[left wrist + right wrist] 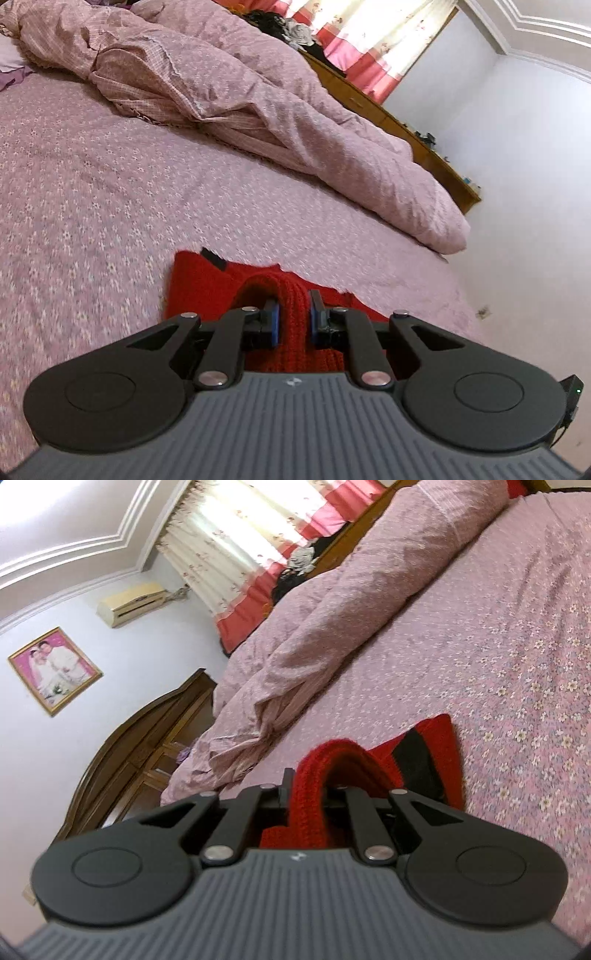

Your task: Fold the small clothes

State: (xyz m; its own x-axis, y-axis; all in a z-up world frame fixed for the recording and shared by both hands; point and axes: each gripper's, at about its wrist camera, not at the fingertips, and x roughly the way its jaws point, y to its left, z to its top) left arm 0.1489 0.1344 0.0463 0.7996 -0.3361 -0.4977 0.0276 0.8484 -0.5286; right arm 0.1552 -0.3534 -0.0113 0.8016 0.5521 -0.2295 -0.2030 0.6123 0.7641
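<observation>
A red knitted garment (207,284) with black stripes lies on the pink flowered bedsheet (92,177). In the left wrist view my left gripper (294,314) is shut on a raised fold of the red knit, the blue pads (274,323) pressing it from both sides. In the right wrist view my right gripper (314,794) is shut on another bunched edge of the same red garment (439,738), which arches over the fingers; a black band (415,760) shows on the part lying flat beyond. The lifted fabric hides the right fingertips.
A crumpled pink duvet (258,96) lies along the far side of the bed. Beyond it are a wooden bed frame (369,99), a dark clothes pile (284,26) and red-and-white curtains (236,535). A wooden headboard (144,734), framed photo (53,670) and air conditioner (131,603) are on the wall.
</observation>
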